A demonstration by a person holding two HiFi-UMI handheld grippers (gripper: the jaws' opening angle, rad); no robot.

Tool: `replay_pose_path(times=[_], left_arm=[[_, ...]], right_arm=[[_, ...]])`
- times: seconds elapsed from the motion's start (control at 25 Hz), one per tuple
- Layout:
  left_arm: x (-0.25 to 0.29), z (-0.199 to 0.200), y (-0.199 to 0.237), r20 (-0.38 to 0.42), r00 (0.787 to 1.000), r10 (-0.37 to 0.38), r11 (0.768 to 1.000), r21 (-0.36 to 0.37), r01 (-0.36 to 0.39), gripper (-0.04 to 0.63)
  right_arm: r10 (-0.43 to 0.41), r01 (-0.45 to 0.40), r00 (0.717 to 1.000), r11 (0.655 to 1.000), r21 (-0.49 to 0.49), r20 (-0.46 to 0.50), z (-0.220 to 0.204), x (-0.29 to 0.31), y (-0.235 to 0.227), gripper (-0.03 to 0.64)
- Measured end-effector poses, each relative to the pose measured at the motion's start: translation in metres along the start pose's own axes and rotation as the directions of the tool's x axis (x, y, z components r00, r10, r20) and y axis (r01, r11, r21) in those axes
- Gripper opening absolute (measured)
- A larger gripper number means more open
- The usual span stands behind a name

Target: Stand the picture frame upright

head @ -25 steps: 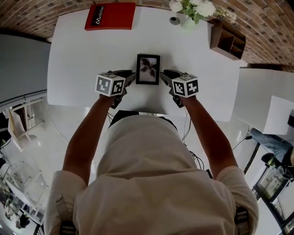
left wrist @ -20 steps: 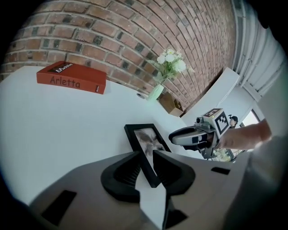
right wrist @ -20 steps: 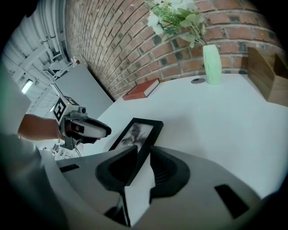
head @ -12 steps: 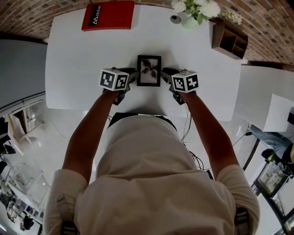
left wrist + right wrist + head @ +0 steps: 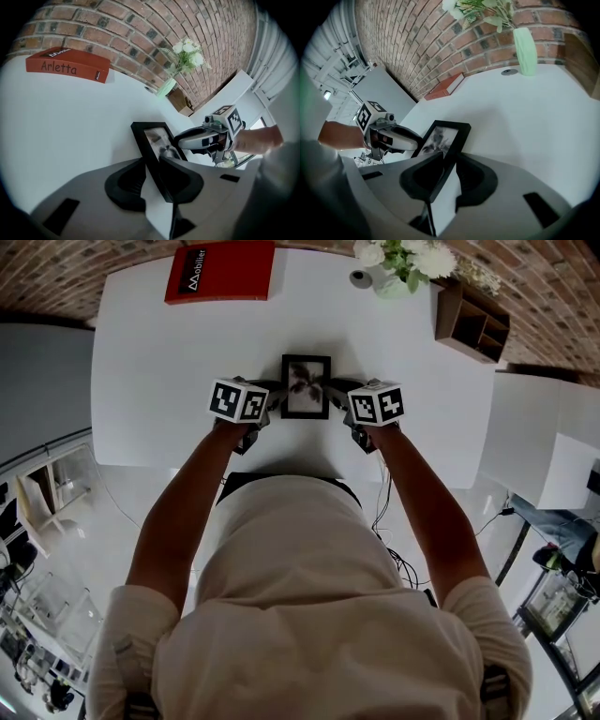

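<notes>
A black picture frame [image 5: 306, 385] with a dark flower print lies on the white table [image 5: 169, 371], in front of the person. My left gripper [image 5: 271, 399] is at its left edge and my right gripper [image 5: 339, 400] at its right edge. In the left gripper view the frame [image 5: 157, 138] runs between the jaws of the left gripper [image 5: 152, 161], which are shut on its edge. In the right gripper view the right gripper [image 5: 449, 161] is likewise shut on the frame [image 5: 443, 136]. The frame's far end looks close to the tabletop.
A red book [image 5: 221, 273] lies at the far left of the table. A green vase of white flowers [image 5: 394, 263] and a small round object [image 5: 356, 279] stand at the far edge, with a wooden organiser [image 5: 466, 322] at the far right. A brick wall runs behind.
Both grippers have moved inward from beside the frame and now clamp its left and right edges. The frame has hardly shifted.
</notes>
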State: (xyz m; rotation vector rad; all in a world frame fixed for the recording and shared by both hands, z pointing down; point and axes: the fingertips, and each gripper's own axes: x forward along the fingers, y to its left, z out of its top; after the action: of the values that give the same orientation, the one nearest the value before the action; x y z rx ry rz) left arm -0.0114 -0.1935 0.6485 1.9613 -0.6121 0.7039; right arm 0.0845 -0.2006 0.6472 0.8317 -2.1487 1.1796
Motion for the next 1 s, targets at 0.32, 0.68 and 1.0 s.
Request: replay_pose_path(times=[0.32,0.68,1.0], left_arm=[[0.003,0.002,-0.002,0.0,1.0,-0.019,0.999,-0.041,0.019,0.081],[-0.003,0.003,-0.003,0.011,1.0,-0.001,1.0,0.004,0.001,0.074],[-0.017,0.012,-0.003,0.048,0.999,0.02,1.0,0.024,-0.021,0.061]], right_arm=[[0.023,-0.024,1.0,0.999,0.048,0.009,0.0,0.0,-0.001,0.083],[0.03,-0.03,1.0,0.999,0.028,0.007,0.001,-0.002,0.003,0.08],[0.048,-0.048,0.998,0.999,0.001,0.03,0.009,-0.007,0.013,0.066]])
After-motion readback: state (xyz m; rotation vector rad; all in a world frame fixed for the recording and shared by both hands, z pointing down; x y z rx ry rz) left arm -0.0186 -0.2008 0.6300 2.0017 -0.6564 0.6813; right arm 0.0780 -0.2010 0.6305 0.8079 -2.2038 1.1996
